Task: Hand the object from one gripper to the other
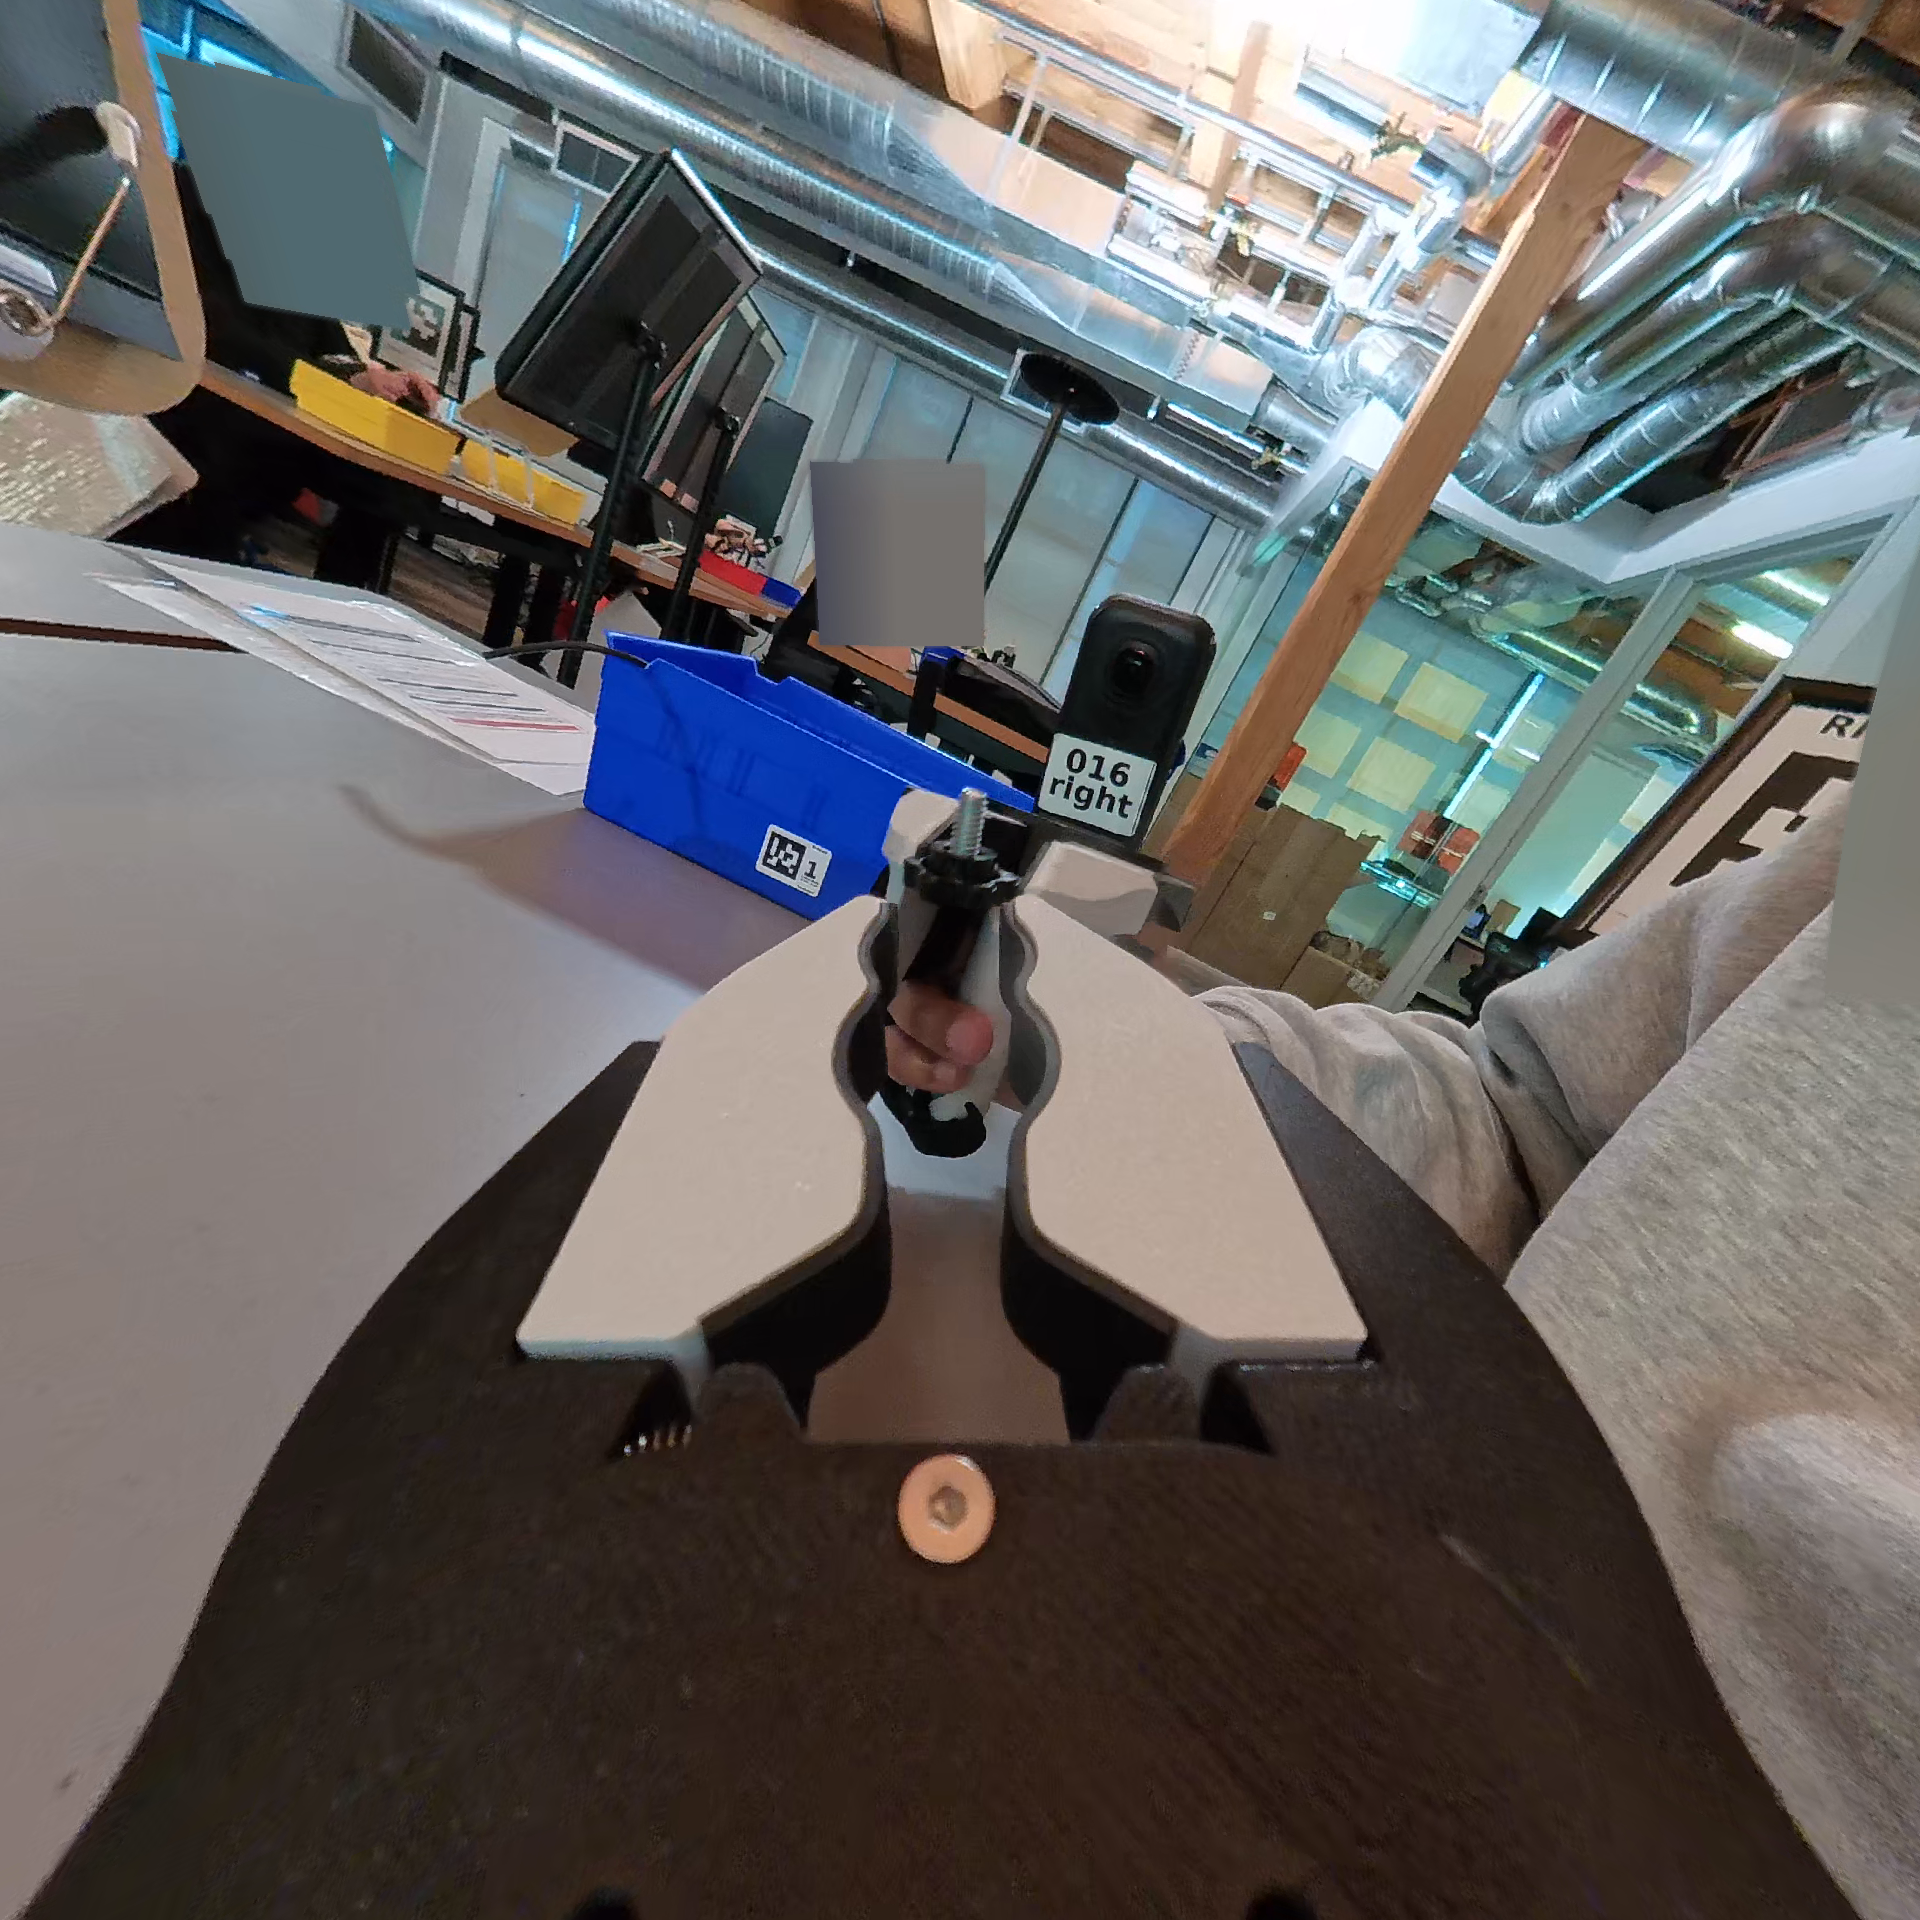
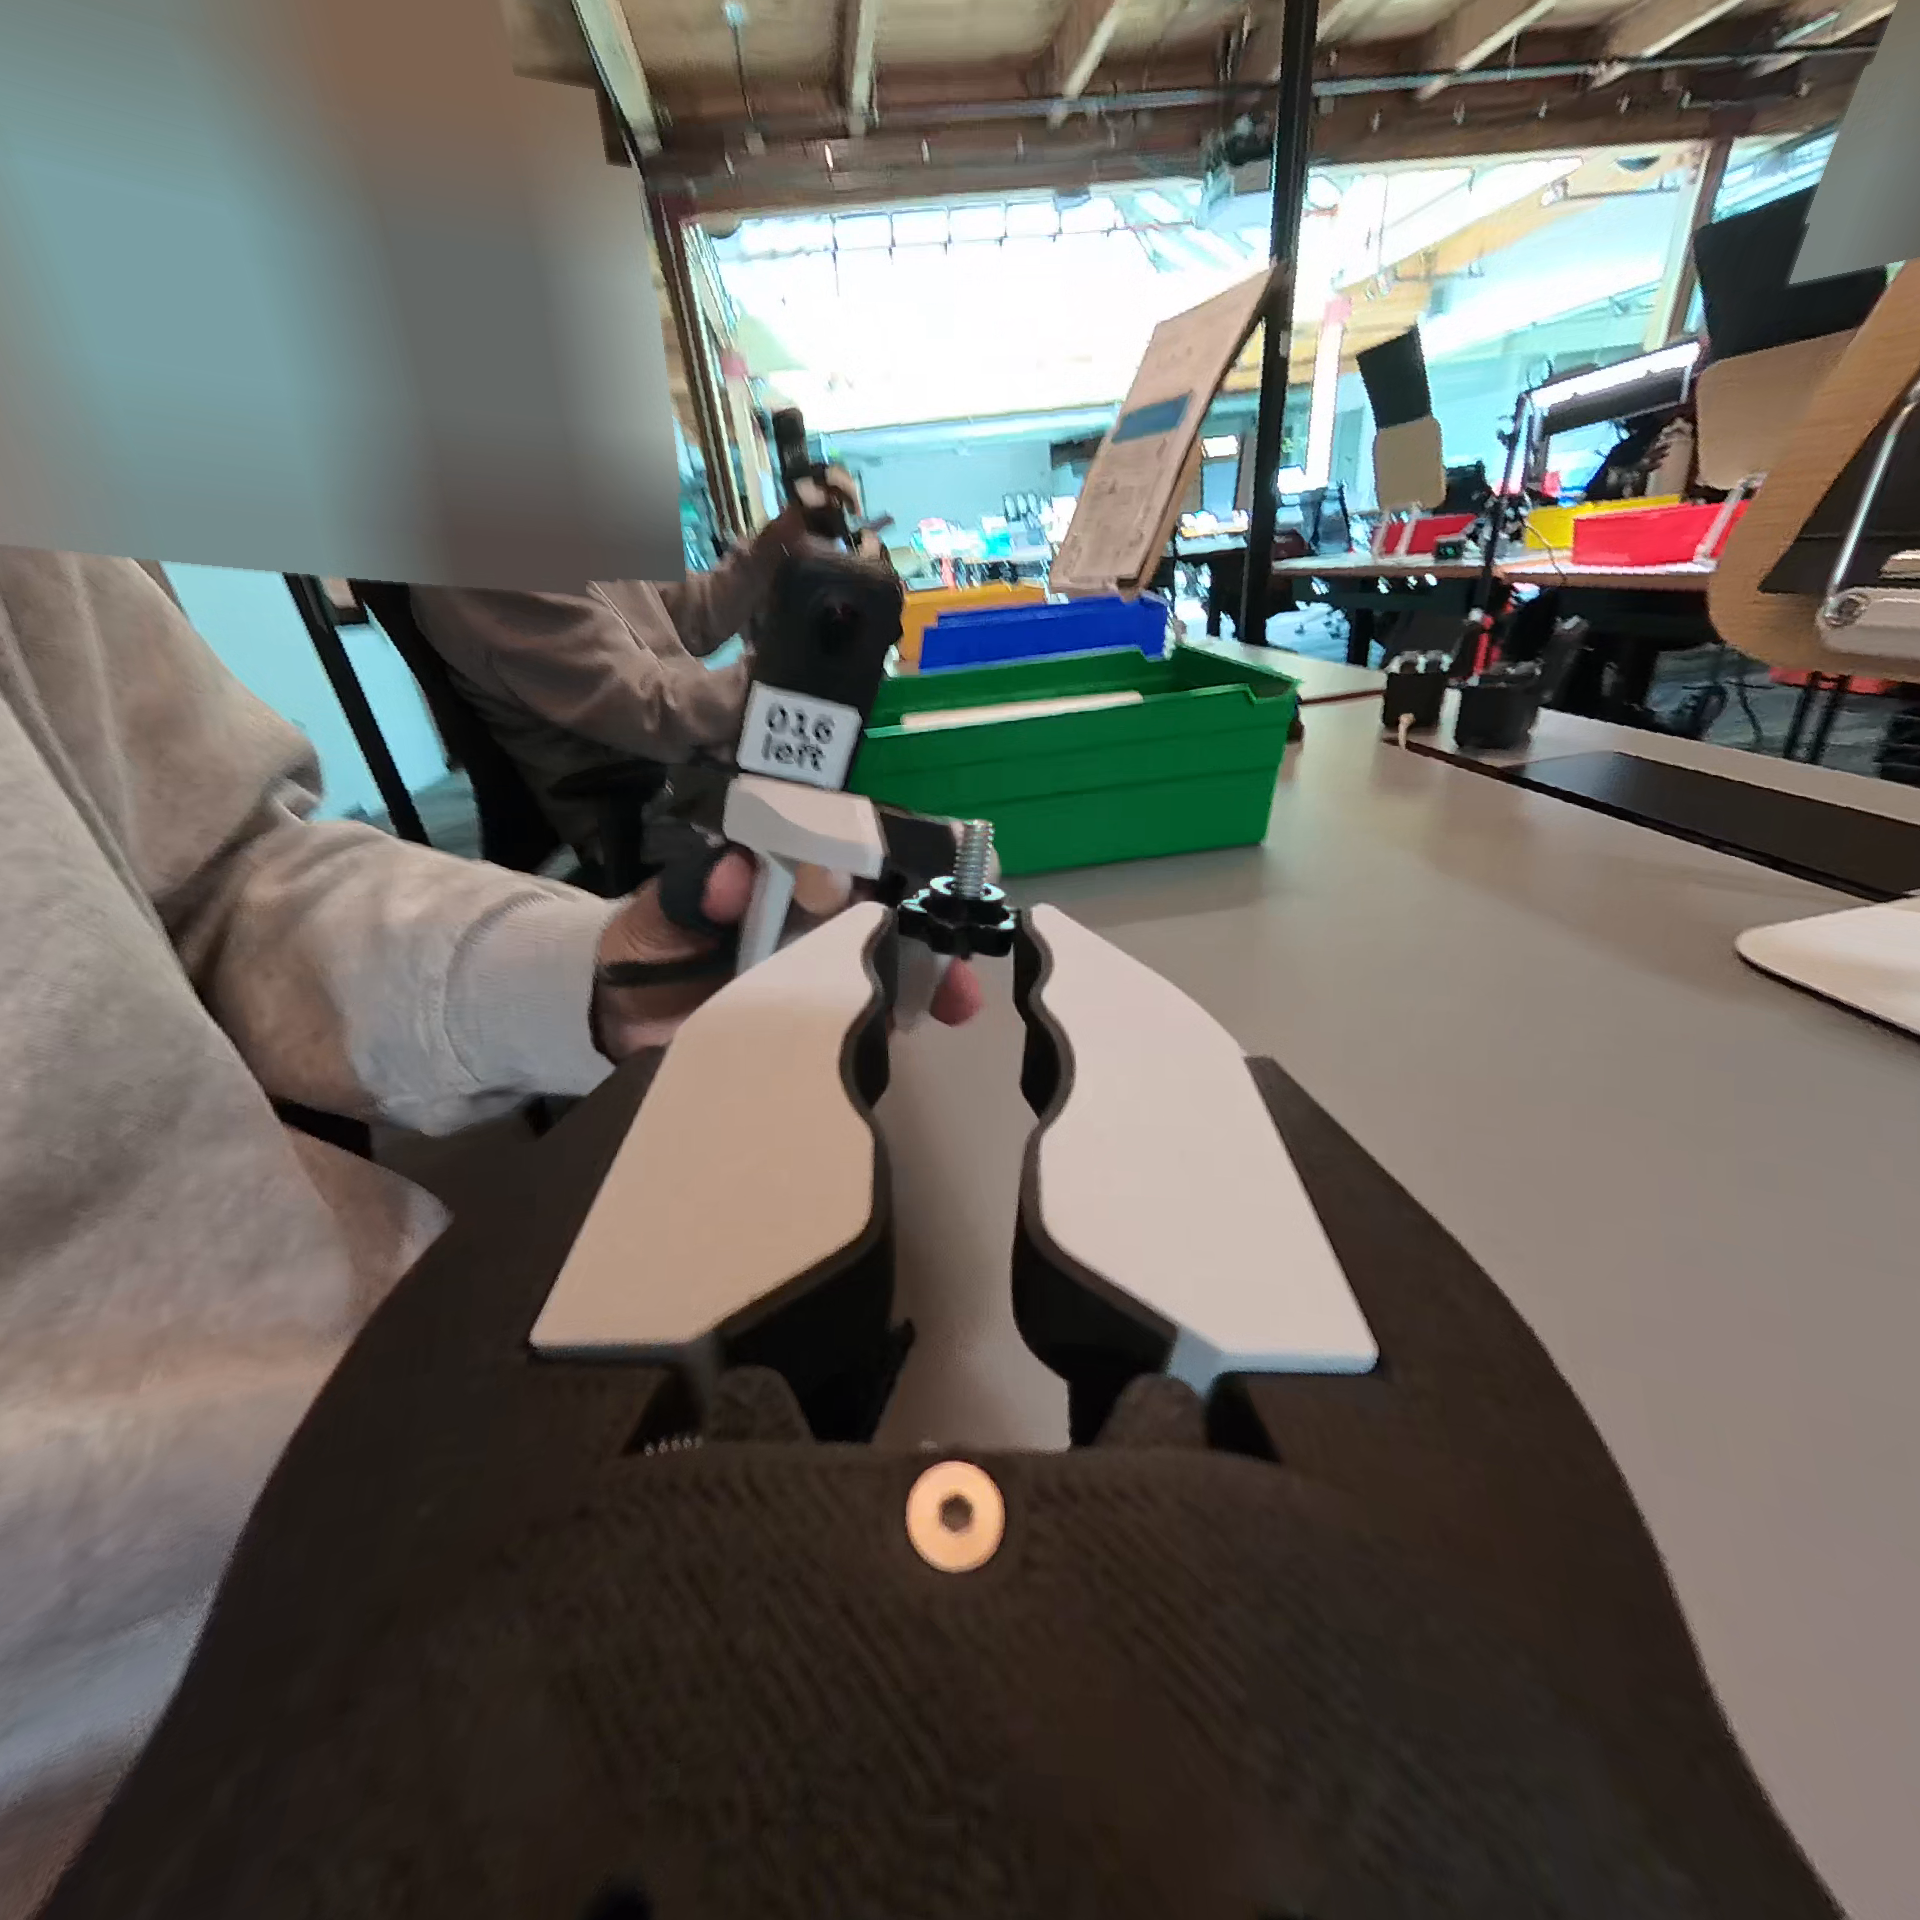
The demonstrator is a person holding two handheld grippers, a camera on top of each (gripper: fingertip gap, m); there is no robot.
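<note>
Knob [image 1: 956, 878] with a threaded screw sticks up between the tips of both grippers, above the grey table [image 1: 260, 987]. Left gripper [image 1: 951, 914] has its fingers close together at the tips, clamped on the knob. Right gripper [image 2: 956, 925] also meets the knob [image 2: 956, 920] at its fingertips; whether it grips cannot be told. Both point toward each other, tilted slightly upward. A grey-sleeved hand [image 2: 675, 935] holds the left one's handle. A blue bin [image 1: 748, 769] and a green bin [image 2: 1070, 769] stand on the table behind.

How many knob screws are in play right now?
1: a black knob screw held above the table, between the fingertips of both the left gripper and the right gripper. More may lie hidden inside the blue bin or green bin.
</note>
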